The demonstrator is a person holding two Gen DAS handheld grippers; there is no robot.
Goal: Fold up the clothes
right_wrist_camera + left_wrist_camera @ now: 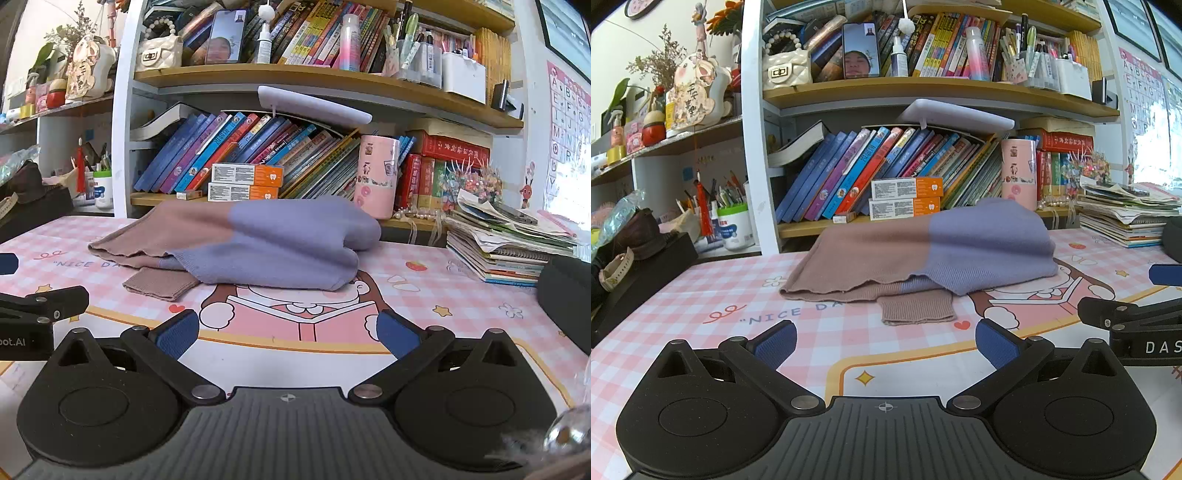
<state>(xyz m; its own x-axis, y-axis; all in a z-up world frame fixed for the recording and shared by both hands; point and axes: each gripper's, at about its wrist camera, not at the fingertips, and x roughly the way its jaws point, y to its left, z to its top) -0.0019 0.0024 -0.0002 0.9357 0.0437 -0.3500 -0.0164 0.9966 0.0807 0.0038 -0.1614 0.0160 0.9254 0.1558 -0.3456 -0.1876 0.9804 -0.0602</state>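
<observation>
A knitted sweater [923, 251], brown on the left and lavender on the right, lies folded in a thick bundle at the back of the pink checked table mat [701, 295]. A brown ribbed cuff [916, 310] sticks out from under its front edge. My left gripper [884, 343] hovers open over the mat, in front of the cuff and apart from it. In the right wrist view the same sweater [266, 243] sits ahead, cuff [162, 282] to the left. My right gripper [288, 334] is open and holds nothing, short of the sweater. Each gripper appears at the other view's edge.
A bookshelf [923, 88] crammed with books rises right behind the sweater. A pink cup [376, 177] and two orange boxes [243, 184] stand on its low ledge. A pile of magazines [509, 251] lies at the right, a dark box [635, 273] at the left.
</observation>
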